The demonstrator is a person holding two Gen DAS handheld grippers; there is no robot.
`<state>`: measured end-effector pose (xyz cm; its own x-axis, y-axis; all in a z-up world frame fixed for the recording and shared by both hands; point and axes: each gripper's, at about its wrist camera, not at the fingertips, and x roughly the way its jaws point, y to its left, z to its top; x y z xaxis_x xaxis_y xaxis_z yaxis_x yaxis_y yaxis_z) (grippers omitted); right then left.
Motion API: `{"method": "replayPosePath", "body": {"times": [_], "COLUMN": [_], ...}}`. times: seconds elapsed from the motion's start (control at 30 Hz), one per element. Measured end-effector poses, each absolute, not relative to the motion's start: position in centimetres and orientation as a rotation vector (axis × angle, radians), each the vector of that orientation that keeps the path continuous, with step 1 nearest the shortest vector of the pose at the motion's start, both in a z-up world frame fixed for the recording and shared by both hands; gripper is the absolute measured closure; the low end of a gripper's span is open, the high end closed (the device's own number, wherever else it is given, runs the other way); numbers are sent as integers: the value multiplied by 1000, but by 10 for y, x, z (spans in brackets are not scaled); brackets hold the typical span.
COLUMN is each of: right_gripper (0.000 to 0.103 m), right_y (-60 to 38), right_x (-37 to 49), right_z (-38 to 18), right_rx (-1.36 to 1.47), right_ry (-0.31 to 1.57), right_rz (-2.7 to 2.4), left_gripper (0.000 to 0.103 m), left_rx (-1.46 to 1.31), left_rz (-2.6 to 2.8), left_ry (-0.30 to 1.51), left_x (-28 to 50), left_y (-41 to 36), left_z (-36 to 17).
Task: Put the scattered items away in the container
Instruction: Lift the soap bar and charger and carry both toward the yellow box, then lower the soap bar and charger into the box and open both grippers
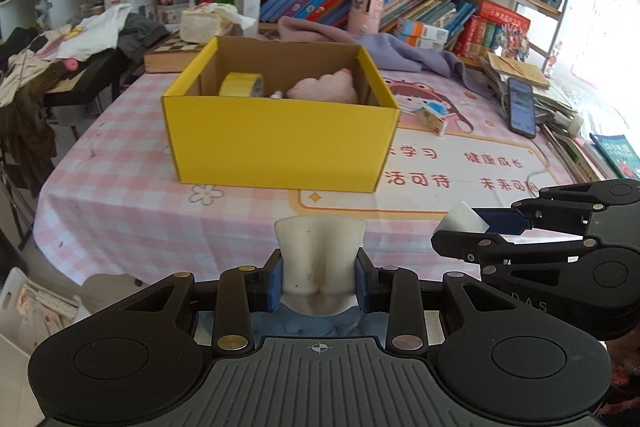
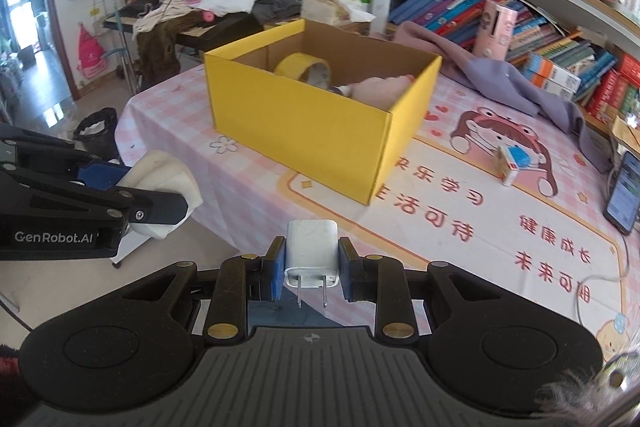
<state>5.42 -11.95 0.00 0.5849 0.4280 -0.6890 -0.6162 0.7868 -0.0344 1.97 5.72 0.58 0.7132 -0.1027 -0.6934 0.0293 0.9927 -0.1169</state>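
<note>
One yellow box (image 1: 280, 143) holds one tape roll (image 1: 242, 85), one half-hidden pink toy (image 1: 326, 89); my left gripper (image 1: 320, 267) clamps one cream piece (image 1: 320, 259); right gripper (image 2: 312, 259) clamps one charger (image 2: 312, 251).

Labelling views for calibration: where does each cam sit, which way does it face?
Left wrist: on the left gripper, looking down along its jaws, shut on a cream object, at the yellow box; right gripper shows at right.
Right wrist: on the right gripper, jaws shut on a charger, box ahead; left gripper at left.
Shared: box, tape, table.
</note>
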Motion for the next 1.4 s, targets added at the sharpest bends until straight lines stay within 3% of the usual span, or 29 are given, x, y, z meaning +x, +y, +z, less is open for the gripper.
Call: {"method": "replayPosePath", "body": {"times": [0.77, 1.13, 1.4], "right_gripper": [78, 78, 78], "right_y": [-89, -87, -64], "right_x": [88, 158, 213], "right_z": [10, 41, 42], "right_rx": [-302, -237, -337], "right_ry": [708, 621, 598], "right_rz": [663, 649, 720], "left_gripper": [71, 71, 71], "left_rx": [-113, -64, 11], "left_rz": [-36, -51, -90], "left_ry": [752, 667, 673], "left_x": [45, 111, 192], "left_y": [89, 92, 92], "left_z": [12, 43, 52]}}
